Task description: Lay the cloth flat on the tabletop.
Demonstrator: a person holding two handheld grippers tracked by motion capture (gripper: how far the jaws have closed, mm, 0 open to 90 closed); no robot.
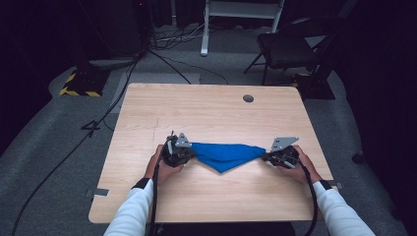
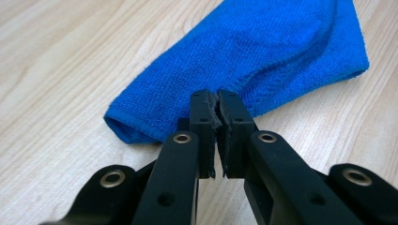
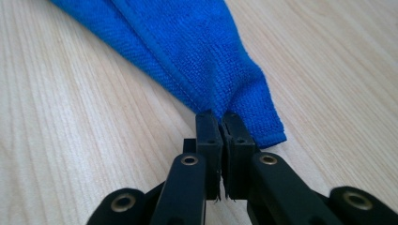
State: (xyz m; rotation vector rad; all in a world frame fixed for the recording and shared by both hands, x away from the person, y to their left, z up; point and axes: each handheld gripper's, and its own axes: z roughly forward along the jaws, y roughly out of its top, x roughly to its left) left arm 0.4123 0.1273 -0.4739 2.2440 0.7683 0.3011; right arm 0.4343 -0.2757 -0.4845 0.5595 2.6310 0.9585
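A blue microfibre cloth [image 1: 226, 155] lies bunched on the wooden table [image 1: 206, 108], stretched between my two grippers and sagging to a point toward the front edge. My left gripper [image 1: 192, 148] holds its left end. In the left gripper view the jaws are pressed together on a fold of the cloth's [image 2: 263, 51] hem, at the left gripper's tip [image 2: 217, 101]. My right gripper [image 1: 266, 156] holds the right end. In the right gripper view the cloth [image 3: 197, 42] narrows into the closed jaws of the right gripper [image 3: 220, 118].
A round cable hole [image 1: 248, 98] sits near the table's far edge. Beyond the table are a black chair [image 1: 287, 46], a white frame leg [image 1: 204, 34], floor cables [image 1: 118, 93] and a yellow-and-black striped base [image 1: 78, 88].
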